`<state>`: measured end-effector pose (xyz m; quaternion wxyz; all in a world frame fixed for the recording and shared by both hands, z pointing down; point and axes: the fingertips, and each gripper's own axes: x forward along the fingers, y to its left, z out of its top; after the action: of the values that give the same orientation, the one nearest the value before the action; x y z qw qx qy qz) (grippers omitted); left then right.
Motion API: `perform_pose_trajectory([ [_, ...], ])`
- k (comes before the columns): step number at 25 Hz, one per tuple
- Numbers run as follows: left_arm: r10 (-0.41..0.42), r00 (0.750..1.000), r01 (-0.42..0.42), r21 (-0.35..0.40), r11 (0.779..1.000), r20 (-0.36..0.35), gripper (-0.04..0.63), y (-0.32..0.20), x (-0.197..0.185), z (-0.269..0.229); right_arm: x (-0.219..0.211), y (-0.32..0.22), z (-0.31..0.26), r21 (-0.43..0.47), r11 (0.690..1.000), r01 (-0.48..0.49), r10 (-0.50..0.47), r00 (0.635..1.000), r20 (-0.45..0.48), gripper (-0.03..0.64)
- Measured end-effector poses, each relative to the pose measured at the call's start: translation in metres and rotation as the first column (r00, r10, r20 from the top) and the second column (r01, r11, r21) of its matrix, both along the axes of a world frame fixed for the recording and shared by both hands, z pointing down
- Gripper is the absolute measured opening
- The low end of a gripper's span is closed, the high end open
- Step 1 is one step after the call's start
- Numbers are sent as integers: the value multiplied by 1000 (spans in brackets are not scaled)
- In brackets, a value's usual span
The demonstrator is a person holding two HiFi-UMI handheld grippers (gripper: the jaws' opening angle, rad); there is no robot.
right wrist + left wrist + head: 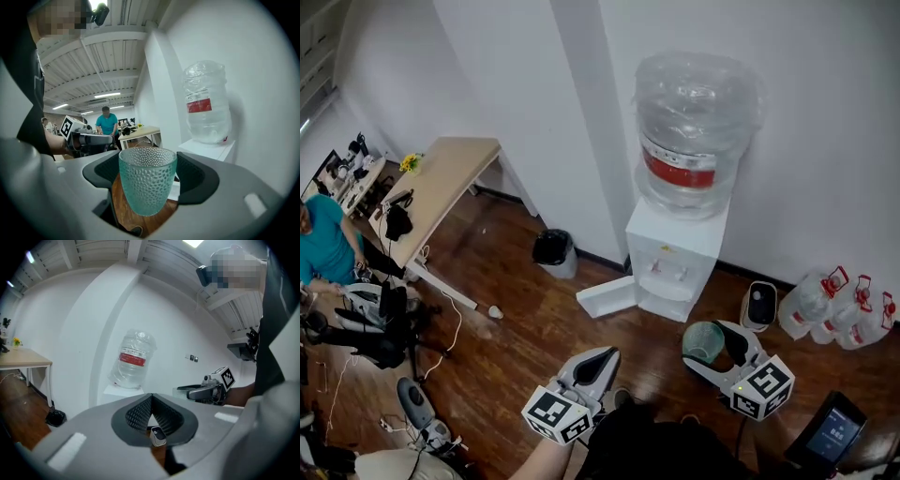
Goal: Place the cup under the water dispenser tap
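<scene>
A textured green glass cup (147, 180) stands upright between my right gripper's (148, 164) dark pads, which are shut on its sides. In the head view the cup (700, 339) and right gripper (712, 345) hover over the wood floor just in front of the white water dispenser (675, 246). The dispenser's two taps (668, 272) sit in a recess under a large clear bottle (694, 131). My left gripper (605, 354) is to the left of the right one and holds nothing. In its own view the left gripper (151, 397) has its jaws meeting at the tip.
A black bin (555, 248) stands against the wall left of the dispenser, and a white panel (605, 295) lies at the dispenser's foot. Spare water jugs (834, 309) and a small white device (758, 305) sit to the right. A wooden desk (441, 187) and a seated person (323, 244) are far left.
</scene>
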<state>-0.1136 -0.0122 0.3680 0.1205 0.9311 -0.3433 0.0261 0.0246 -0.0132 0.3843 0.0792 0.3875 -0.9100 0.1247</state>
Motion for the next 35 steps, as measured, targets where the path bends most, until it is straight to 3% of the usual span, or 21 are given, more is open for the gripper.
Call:
perform_pose_trajectory([
  [6, 46, 999, -46, -4, 999, -14, -12, -41, -39, 12, -33, -41, 21, -32, 996, -87, 87, 996, -19, 373],
  [11, 100, 993, -101, -12, 995, -64, -12, -62, -50, 13, -49, -70, 28, -48, 987, -152, 151, 988, -25, 372],
  [18, 108, 991, -113, -61, 992, -80, -12, -101, -57, 28, -61, -109, 58, -98, 984, -150, 143, 987, -71, 371],
  [23, 116, 993, -116, -118, 986, -9, -12, -139, -46, 49, -53, -149, 102, -149, 977, -155, 139, 984, -115, 371],
  [28, 112, 992, -102, -149, 983, 55, -12, -171, -28, 66, -35, -181, 151, -208, 967, -144, 126, 987, -100, 371],
  [35, 91, 992, -74, -190, 979, 84, -12, -190, -23, 85, -36, -201, 213, -249, 960, -128, 88, 982, -165, 371],
])
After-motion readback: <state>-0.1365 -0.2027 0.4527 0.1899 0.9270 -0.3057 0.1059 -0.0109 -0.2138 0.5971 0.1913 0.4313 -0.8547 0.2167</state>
